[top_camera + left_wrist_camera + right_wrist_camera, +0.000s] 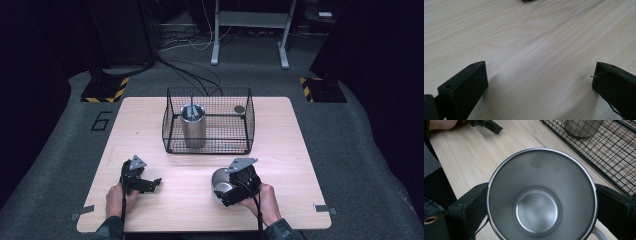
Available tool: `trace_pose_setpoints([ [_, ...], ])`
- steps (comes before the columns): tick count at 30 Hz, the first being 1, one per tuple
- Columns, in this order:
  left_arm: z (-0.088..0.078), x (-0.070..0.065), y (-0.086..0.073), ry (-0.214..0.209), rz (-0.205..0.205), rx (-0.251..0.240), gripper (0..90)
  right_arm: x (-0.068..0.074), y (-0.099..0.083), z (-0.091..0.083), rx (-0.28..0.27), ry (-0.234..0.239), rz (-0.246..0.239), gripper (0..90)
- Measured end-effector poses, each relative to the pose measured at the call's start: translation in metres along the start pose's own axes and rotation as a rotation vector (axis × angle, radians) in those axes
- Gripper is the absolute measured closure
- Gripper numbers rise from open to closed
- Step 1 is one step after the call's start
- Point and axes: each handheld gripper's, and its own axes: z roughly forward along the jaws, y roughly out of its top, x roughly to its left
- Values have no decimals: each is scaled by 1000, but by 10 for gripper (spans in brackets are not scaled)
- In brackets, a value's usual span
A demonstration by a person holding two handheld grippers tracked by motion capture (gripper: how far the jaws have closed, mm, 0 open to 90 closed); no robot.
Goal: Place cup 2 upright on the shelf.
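My right gripper clamps a stainless steel mug across its outer wall, one jaw on each side, mouth facing the camera, handle stub low at one side. I judge it light, rigid and slick; the wall grip could slip, so the handle offers surer purchase. My left gripper stands spread and empty over the pale wood-grain table. A black wire basket lies beyond the mug.

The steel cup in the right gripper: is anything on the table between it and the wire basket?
Nothing visible is. The right gripper holds the steel cup, and bare table lies between it and the wire basket. Another steel cup already stands inside the basket, at its left.
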Motion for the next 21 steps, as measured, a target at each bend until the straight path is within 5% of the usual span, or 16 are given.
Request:
trace_pose_setpoints([
  [21, 0, 0, 0, 0, 1, 0, 0, -17, 16, -17, -19, -29, 8, 56],
])
